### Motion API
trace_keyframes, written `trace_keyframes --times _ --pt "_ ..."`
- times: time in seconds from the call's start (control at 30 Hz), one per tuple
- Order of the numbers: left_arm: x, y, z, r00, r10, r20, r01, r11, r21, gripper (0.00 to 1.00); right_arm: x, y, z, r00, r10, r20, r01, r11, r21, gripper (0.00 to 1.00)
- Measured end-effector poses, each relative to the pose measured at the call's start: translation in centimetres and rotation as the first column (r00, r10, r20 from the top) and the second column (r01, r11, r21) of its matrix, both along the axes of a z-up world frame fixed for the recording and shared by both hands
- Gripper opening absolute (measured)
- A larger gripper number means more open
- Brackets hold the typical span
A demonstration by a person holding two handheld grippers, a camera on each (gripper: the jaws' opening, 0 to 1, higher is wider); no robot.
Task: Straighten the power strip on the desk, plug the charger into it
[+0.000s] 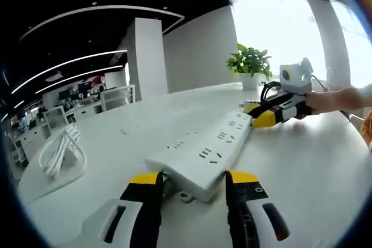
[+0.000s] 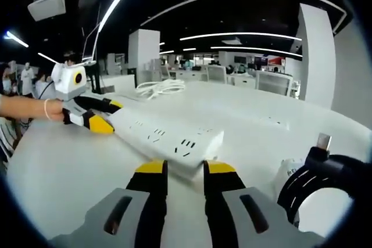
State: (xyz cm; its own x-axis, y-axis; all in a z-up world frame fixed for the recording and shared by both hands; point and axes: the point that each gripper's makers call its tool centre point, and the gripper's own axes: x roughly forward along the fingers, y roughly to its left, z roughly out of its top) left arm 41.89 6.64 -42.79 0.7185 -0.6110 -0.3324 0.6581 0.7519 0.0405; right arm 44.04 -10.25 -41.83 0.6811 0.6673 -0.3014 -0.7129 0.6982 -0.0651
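Standing beside the white bench [image 1: 325, 161], I see the power strip [image 1: 203, 155] lying flat across its middle, with a gripper at each end. In the left gripper view, the left gripper [image 1: 193, 179] has its yellow-tipped jaws spread on either side of the strip's near end. They look released, bracketing the end, not pinching it. At the far end the right gripper [image 1: 263, 115] comes in, a person's hand [image 1: 328, 100] behind it, its yellow tips meeting the strip's corner.

In the right gripper view it reads the other way round. The right gripper [image 2: 185, 173] has its jaws parted just short of the strip's end, nothing held between them, and the left gripper [image 2: 103, 115] is at the opposite end. Beside it, toward the bench edge, lies a black coiled cable with a metal plug [image 2: 323, 141], presumably the charger's lead; the charger body I cannot make out clearly.

The step in hand, I judge, is squaring the strip. To do it well, push both ends together with slow, even pressure so the strip turns without skating. Keep the jaws low against its side walls, and stop once its long side runs parallel with the bench edge.

Farther off, a coil of white cable [image 1: 60, 150] rests on the bench, and a potted plant [image 1: 250, 62] stands at the far edge.
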Motion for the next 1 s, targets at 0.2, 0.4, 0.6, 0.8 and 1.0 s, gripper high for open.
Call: trace_keyframes --times 0.2,0.4,0.6,0.8,1.0 --pt "0.22 -0.01 0.01 1.0 -0.016 -0.002 0.016 1.0 0.002 0.43 -0.08 -0.15 0.04 1.0 -0.007 0.0 0.007 1.0 0.002 0.23" --pt "0.33 -0.04 0.03 0.999 -0.032 -0.002 0.032 0.999 0.002 0.43 -0.29 -0.31 0.12 1.0 -0.01 -0.002 0.01 1.0 0.008 0.22" --pt "0.47 -0.07 0.03 0.999 -0.047 -0.003 0.047 0.999 0.004 0.43 -0.43 -0.48 0.26 1.0 -0.014 0.003 0.014 1.0 0.012 0.2" --pt "0.59 -0.1 0.01 0.998 -0.056 -0.002 0.056 0.998 0.006 0.43 -0.6 -0.51 0.43 1.0 -0.014 0.012 0.014 1.0 0.01 0.2" --pt "0.84 -0.14 -0.01 0.998 -0.066 -0.001 0.066 0.998 0.009 0.43 -0.66 -0.49 0.39 1.0 -0.013 0.022 0.013 1.0 -0.003 0.2"
